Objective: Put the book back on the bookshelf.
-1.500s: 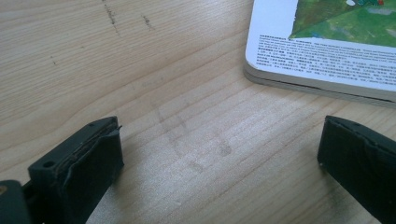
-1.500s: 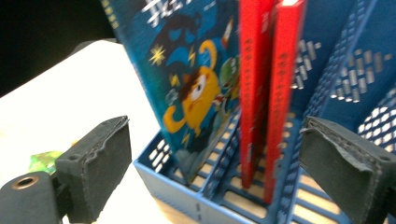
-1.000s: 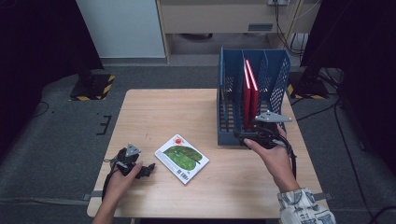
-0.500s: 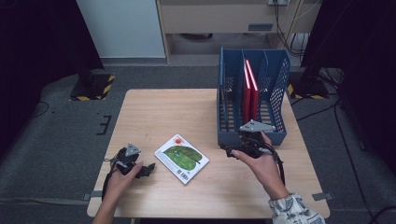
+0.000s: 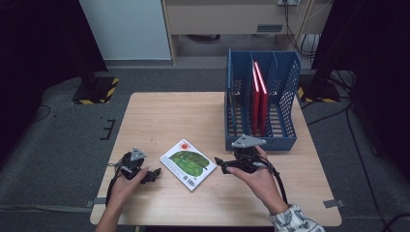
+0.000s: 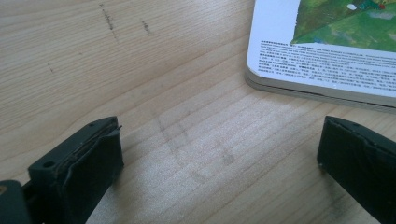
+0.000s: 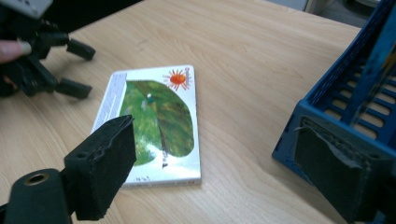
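A wooden table (image 5: 164, 116) fills the middle of the high view, standing on a dark grey floor (image 5: 58, 145). On its far right part stands a blue rack (image 5: 285, 77) with upright dividers, and two red books (image 5: 258, 92) stand on edge in one of its middle slots. The near blue corner of the rack (image 7: 327, 116) also shows at the right of the right gripper view.

A picture book (image 5: 188, 163) lies flat on the table near the front edge, between the two grippers, with its white cover showing a green shape and a small orange sun. In the right gripper view the book (image 7: 154, 121) lies ahead of the jaws and touches neither of them. In the left gripper view a corner of the book (image 6: 322, 51) lies beyond the jaws, apart from them.

The right gripper (image 5: 218, 164) points left toward the book, just beside its right edge; its jaws stand wide with nothing between them. The left gripper (image 5: 155, 174) rests low at the front left, near the book's left edge, jaws wide apart over bare wood.
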Demonstrator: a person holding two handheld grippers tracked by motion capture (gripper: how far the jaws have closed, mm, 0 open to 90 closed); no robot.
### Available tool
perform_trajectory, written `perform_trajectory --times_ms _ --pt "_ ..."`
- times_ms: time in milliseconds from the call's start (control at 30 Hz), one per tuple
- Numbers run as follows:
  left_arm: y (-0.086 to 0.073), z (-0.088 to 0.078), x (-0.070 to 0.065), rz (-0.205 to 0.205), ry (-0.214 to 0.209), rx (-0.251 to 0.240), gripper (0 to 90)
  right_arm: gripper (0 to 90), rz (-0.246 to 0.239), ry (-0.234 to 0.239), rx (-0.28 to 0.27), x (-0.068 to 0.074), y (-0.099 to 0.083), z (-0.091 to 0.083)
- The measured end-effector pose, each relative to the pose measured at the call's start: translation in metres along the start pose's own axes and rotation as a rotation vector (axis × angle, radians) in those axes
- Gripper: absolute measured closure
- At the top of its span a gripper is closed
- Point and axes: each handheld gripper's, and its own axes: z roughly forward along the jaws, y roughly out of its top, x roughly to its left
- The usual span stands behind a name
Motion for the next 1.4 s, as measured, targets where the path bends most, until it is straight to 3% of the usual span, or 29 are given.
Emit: perform_trajectory --times_ms 133,200,333,433,567,900,1167,1233,1400 --pt "-0.001 -0.001 0.000 0.007 -0.006 0.002 0.0 16.6 -0.015 -0.007 0.036 0.009 -0.012 0.009" --pt "-0.002 -0.002 0.000 0.009 -0.011 -0.002 0.0 19.3 -0.052 -0.027 0.064 0.014 -0.017 0.015" --pt "-0.001 -0.006 0.002 0.012 -0.005 0.000 3.5 20.7 -0.093 -0.004 0.118 0.028 -0.027 0.029" --pt "0.003 -0.011 0.004 0.008 -0.007 -0.034 3.6 19.4 -0.071 0.025 0.121 0.034 -0.029 0.033" --pt "0.016 -0.009 0.002 0.022 -0.019 -0.091 5.9 17.7 -0.086 0.055 0.151 0.044 -0.035 0.040" --pt "0.047 0.006 -0.007 0.065 -0.088 -0.135 7.4 18.1 -0.053 0.095 0.188 0.052 -0.045 0.050" --pt "0.061 0.032 -0.013 0.070 -0.187 -0.085 14.6 20.6 -0.041 0.128 0.214 0.055 -0.052 0.056" --pt "0.061 0.038 -0.014 0.075 -0.188 -0.063 18.1 20.7 -0.040 0.130 0.221 0.055 -0.054 0.059" --pt "0.058 0.044 -0.016 0.052 -0.237 -0.036 22.8 20.5 -0.027 0.139 0.225 0.053 -0.056 0.063"
